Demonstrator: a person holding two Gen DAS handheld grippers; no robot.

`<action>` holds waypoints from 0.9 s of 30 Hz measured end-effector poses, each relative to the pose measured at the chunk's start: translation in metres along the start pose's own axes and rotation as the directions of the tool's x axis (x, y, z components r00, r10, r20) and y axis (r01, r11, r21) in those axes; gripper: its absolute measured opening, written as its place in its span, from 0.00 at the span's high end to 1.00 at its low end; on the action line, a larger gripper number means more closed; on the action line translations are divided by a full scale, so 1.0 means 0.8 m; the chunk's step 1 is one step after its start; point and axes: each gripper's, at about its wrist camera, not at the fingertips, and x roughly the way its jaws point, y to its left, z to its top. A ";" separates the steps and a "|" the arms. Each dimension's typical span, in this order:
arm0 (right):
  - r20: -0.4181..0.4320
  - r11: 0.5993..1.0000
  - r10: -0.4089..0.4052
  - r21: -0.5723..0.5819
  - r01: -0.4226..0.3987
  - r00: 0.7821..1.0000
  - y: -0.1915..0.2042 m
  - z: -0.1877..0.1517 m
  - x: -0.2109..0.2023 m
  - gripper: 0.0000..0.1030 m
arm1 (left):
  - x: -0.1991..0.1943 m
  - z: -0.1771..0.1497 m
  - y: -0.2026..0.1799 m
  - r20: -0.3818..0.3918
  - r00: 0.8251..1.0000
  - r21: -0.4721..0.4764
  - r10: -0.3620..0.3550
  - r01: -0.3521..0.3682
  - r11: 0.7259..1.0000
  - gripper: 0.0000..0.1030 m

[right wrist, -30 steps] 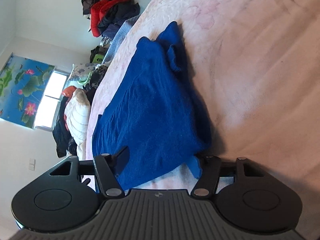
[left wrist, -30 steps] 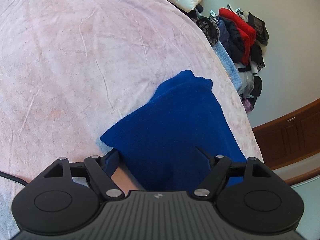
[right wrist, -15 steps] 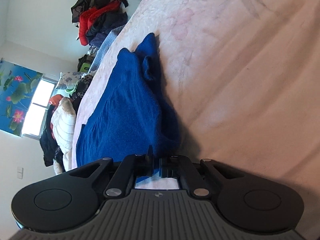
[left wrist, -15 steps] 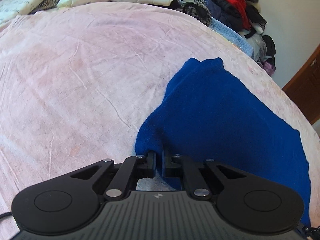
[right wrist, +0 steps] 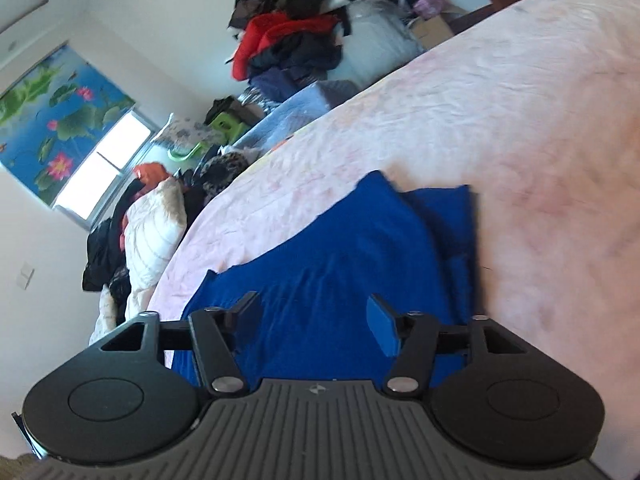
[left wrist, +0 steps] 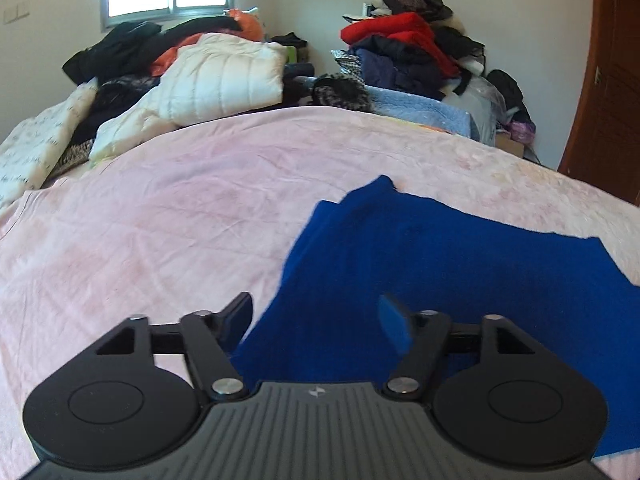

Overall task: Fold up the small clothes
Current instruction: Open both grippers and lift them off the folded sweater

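Blue garment (left wrist: 460, 272) flat on pink bedspread (left wrist: 160, 220)

Pink bedspread (left wrist: 168, 232) lies wide and bare left of the blue garment (left wrist: 460, 264), flat, free passage across it. Same bare spread right of the garment in right wrist view (right wrist: 560, 200). Far edge of the bed blocked: white padded jacket (left wrist: 224, 76) and dark clothes heaped at the back left, red-and-dark clothes pile (left wrist: 404, 48) at the back right, light blue blanket (left wrist: 424, 110) below it. Wooden door (left wrist: 612, 80) bounds the far right side.
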 end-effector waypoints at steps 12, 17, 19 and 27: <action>-0.054 0.966 -0.216 -0.157 0.205 0.975 0.020 -0.029 0.043 0.39 | 0.048 -0.034 -0.017 -0.120 0.992 0.041 -0.033 0.038 0.998 0.28; -0.010 0.958 -0.143 -0.253 0.136 0.990 0.058 -0.068 0.005 0.31 | 0.046 -0.035 -0.016 -0.116 0.992 0.050 -0.039 0.045 0.998 0.28; -0.032 0.945 -0.163 -0.293 0.147 0.986 0.059 -0.089 0.005 0.31 | 0.046 -0.035 -0.017 -0.117 0.992 0.052 -0.039 0.045 0.998 0.28; -0.020 0.920 -0.153 -0.368 0.135 0.988 0.042 -0.127 0.007 0.21 | 0.021 -0.033 0.013 -0.113 0.991 -0.057 -0.070 0.064 0.996 0.29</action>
